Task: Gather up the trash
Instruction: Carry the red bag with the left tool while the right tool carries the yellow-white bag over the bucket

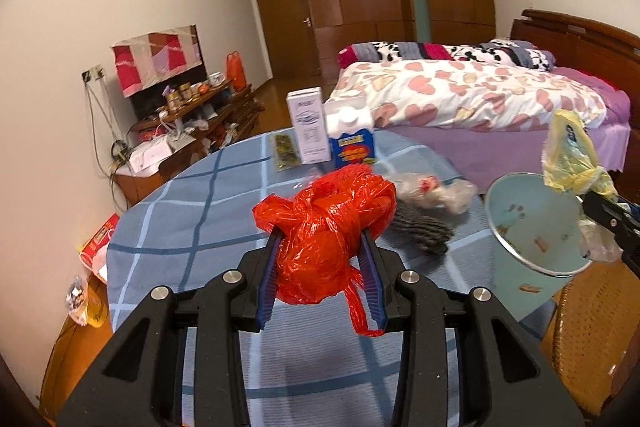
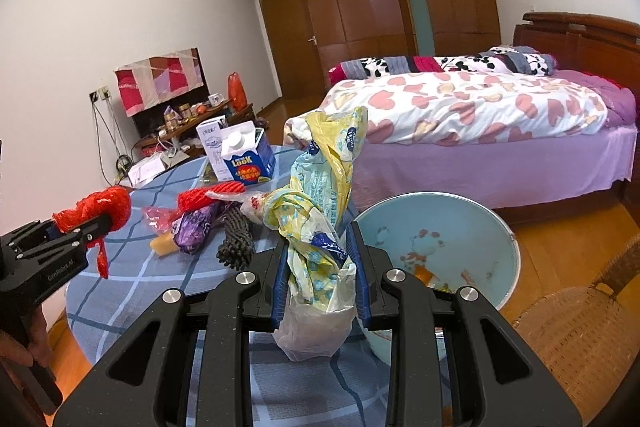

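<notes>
Two handheld grippers each carry a piece of rubbish above a round table (image 1: pixel 192 211) draped in a blue checked cloth, midway through a bedroom tidy-up. The left gripper (image 1: pixel 320 259) has its blue-padded fingers (image 1: pixel 267 281) pressed into a knotted red plastic bag (image 1: pixel 328 231), a crinkled, glossy bundle with a loose handle loop dangling below. The right gripper (image 2: pixel 318 267) is clamped on a twisted yellow and white plastic bag (image 2: pixel 320 211), thin and limp, its printed upper end standing up and a pale pouch sagging beneath the fingers. A pale blue trash bin (image 2: pixel 472 227), round and smooth-walled with cartoon prints, stands just beside the table's right edge, near the right gripper. The step in hand appears to be the carry to the bin; the next move likely calls for bringing each bag over the open rim before letting go, since such light film can cling to the pads or drift. More litter waits on the cloth: a blue milk carton (image 2: pixel 250 159), a white carton (image 1: pixel 307 125), a dark ribbed foam net (image 2: pixel 236 239) and a purple wrapper (image 2: pixel 196 231).
</notes>
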The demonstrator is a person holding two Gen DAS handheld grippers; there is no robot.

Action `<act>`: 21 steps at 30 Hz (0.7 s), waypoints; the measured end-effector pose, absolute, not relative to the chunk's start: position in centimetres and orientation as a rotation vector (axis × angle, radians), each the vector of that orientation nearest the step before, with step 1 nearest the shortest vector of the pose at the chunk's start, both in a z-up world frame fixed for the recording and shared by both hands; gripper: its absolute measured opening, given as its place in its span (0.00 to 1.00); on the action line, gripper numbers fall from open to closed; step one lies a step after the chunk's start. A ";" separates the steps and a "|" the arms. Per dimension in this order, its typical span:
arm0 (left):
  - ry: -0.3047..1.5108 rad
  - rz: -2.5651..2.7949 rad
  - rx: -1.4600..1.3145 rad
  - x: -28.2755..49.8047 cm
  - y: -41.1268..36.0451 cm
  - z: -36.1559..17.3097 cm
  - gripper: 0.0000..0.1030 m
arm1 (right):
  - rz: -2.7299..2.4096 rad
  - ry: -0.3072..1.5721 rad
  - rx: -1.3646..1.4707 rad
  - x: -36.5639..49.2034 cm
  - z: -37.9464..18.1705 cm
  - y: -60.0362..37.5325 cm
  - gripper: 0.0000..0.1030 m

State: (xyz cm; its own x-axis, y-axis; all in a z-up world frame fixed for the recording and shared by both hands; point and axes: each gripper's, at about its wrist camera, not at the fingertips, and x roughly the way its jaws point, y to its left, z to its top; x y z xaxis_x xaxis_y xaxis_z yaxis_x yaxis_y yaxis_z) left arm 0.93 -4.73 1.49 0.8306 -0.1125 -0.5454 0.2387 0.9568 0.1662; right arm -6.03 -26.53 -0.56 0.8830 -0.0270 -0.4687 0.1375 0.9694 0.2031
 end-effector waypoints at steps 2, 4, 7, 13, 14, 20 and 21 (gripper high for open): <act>0.555 -0.199 0.242 0.7 -5.5 1.6 0.35 | -0.090 0.479 0.229 -6.1 -0.4 -26.5 0.27; 0.551 -0.212 0.247 0.6 -6.1 1.7 0.35 | -0.091 0.477 0.229 -6.1 -0.3 -26.5 0.27; 0.550 -0.238 0.248 0.4 -7.1 1.8 0.35 | -0.095 0.478 0.227 -6.1 -0.5 -26.7 0.27; 0.541 -0.282 0.267 0.3 -9.3 1.9 0.35 | -0.112 0.478 0.238 -6.2 -0.5 -27.2 0.27; 0.540 -0.287 0.269 0.3 -9.6 2.0 0.35 | -0.116 0.477 0.239 -6.2 -0.5 -27.3 0.27; 0.540 -0.322 0.278 0.4 -11.3 2.0 0.35 | -0.144 0.471 0.252 -6.3 -0.5 -28.3 0.27; 0.546 -0.330 0.274 0.5 -11.6 2.0 0.35 | -0.149 0.471 0.253 -6.3 -0.5 -28.4 0.27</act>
State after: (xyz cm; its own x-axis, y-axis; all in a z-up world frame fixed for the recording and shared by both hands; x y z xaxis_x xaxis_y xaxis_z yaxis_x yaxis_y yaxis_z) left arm 0.50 -11.61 2.00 0.8046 -0.2318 -0.5467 0.3757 0.9117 0.1664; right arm -6.31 -28.44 -0.48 0.8812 -0.0834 -0.4653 0.1996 0.9579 0.2064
